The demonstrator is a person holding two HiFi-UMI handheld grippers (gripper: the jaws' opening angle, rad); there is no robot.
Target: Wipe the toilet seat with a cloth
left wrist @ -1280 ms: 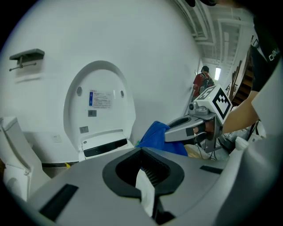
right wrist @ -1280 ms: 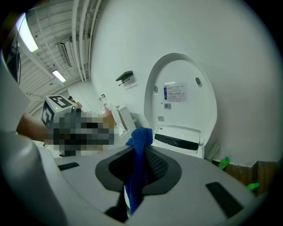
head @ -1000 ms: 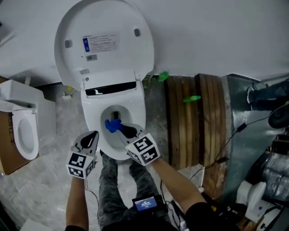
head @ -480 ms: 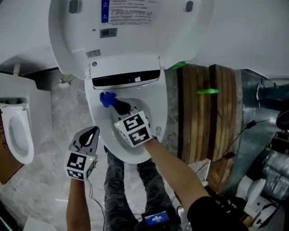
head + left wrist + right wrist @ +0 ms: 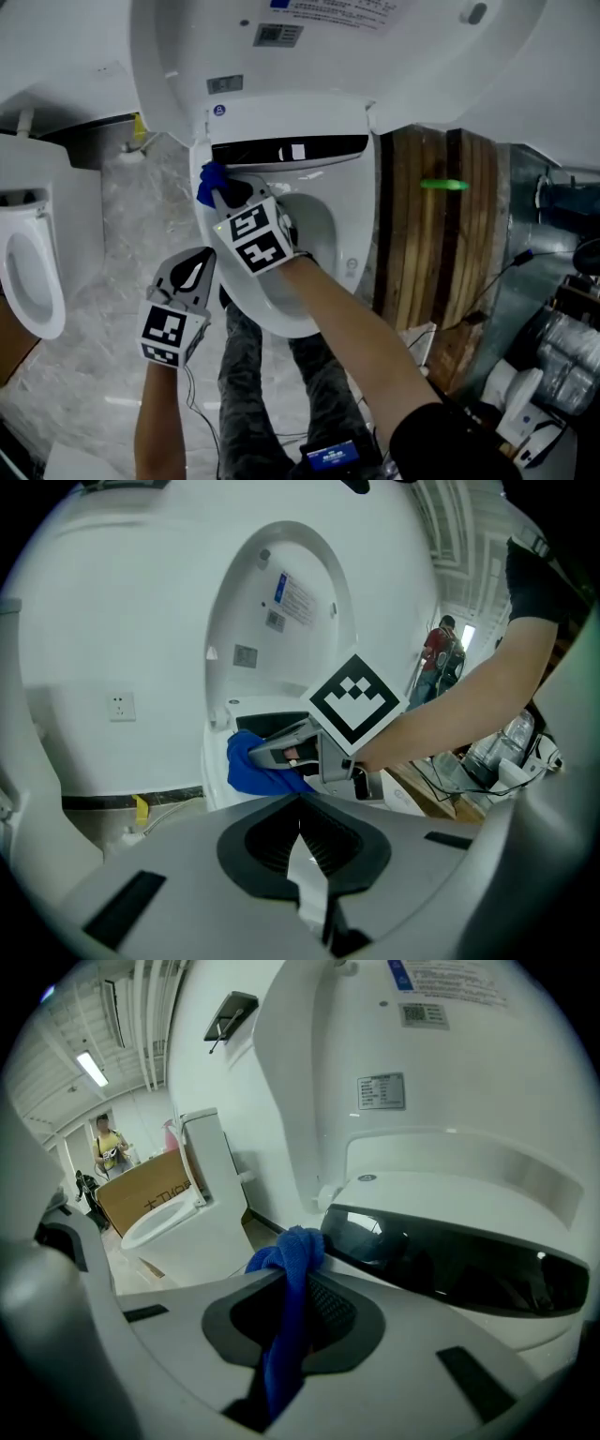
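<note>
Clamps blue cloth (image 5: 286, 1335) in right gripper (image 5: 221, 193), wad bulging just past fingertips (image 5: 216, 1288) at rear corner of toilet seat (image 5: 349, 246), holds left gripper (image 5: 197, 267) clenched empty well behind; could snag wad under black panel (image 5: 450, 1260) ahead, dragging it from the pinch.

head view: steeply down on toilet (image 5: 352, 239) | both gripper views: low, near, facing its raised lid (image 5: 281, 621)
</note>
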